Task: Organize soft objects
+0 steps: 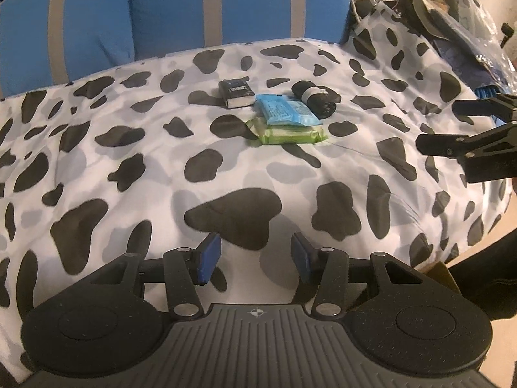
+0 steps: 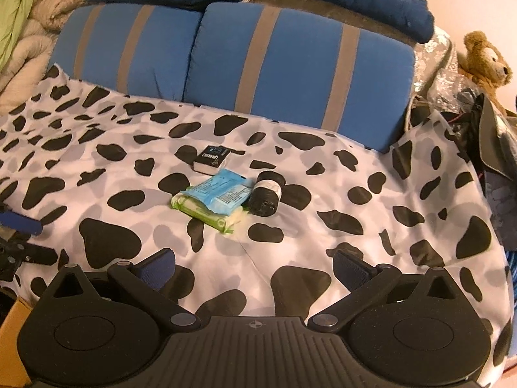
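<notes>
Soft packets are gathered near the middle of the cow-print bed cover [image 1: 226,168]: a blue packet [image 1: 286,111] is laid on top of a green packet [image 1: 287,134], with a black roll [image 1: 315,98] touching them at 2 o'clock and a small dark box [image 1: 236,93] just beside at 10 o'clock. In the left wrist view the long axis of both packets is seen to run roughly from 9 to 3 o'clock, while the roll points from 11 to 5 o'clock. Nothing is held. The left gripper [image 1: 255,258] is kept with its jaws moderately apart and empty; the right gripper [image 2: 255,268] has its jaws wide and empty. The approach step seems in hand. For the next move, one gripper must probably be lowered over a packet across its short side.
</notes>
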A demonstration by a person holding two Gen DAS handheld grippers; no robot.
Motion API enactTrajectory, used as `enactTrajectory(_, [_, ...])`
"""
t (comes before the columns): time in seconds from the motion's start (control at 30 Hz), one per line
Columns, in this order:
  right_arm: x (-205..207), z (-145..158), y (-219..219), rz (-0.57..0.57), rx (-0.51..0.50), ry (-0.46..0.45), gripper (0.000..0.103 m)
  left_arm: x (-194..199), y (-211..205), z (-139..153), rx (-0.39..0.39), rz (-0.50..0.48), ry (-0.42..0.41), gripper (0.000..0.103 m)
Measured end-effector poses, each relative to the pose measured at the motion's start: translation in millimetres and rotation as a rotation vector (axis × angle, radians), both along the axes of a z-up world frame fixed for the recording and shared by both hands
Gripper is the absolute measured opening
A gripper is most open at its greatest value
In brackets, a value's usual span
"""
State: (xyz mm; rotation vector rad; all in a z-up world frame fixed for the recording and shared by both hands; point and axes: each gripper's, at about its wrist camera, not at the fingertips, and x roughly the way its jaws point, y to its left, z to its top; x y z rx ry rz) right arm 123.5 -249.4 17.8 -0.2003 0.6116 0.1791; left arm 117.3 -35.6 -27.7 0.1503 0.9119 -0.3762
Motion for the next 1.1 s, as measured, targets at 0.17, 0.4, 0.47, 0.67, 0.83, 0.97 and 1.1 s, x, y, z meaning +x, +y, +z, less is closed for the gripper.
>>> enactTrajectory(0.17, [14, -4, 2, 0.018, -0.004, 0.02, 0.103, 9, -6, 2, -0.005, -0.022, -0.024, 0.047])
enactTrajectory(0.4, [35, -12, 2, 0.03, 0.006, 0.069, 0.103, 19, -10, 2, -0.01, -0.039, -0.025, 0.047])
enactTrajectory(0.47, [39, -14, 4, 0.036, 0.003, 0.08, 0.103, 22, -11, 2, -0.014, -0.042, -0.023, 0.047])
enactTrajectory(0.67, [53, -19, 4, 0.039, 0.005, 0.094, 0.103, 28, -10, 4, -0.021, -0.035, -0.027, 0.047])
enactTrajectory(0.83, [66, -20, -1, 0.016, 0.026, 0.105, 0.103, 33, -7, 6, -0.038, -0.018, -0.022, 0.047])
enactTrajectory(0.97, [77, -20, -5, 0.003, 0.051, 0.117, 0.103, 34, -8, 9, -0.04, -0.019, -0.024, 0.047])
enactTrajectory(1.1, [87, -21, -6, 0.008, 0.066, 0.124, 0.103, 35, -11, 11, -0.04, -0.024, -0.025, 0.047])
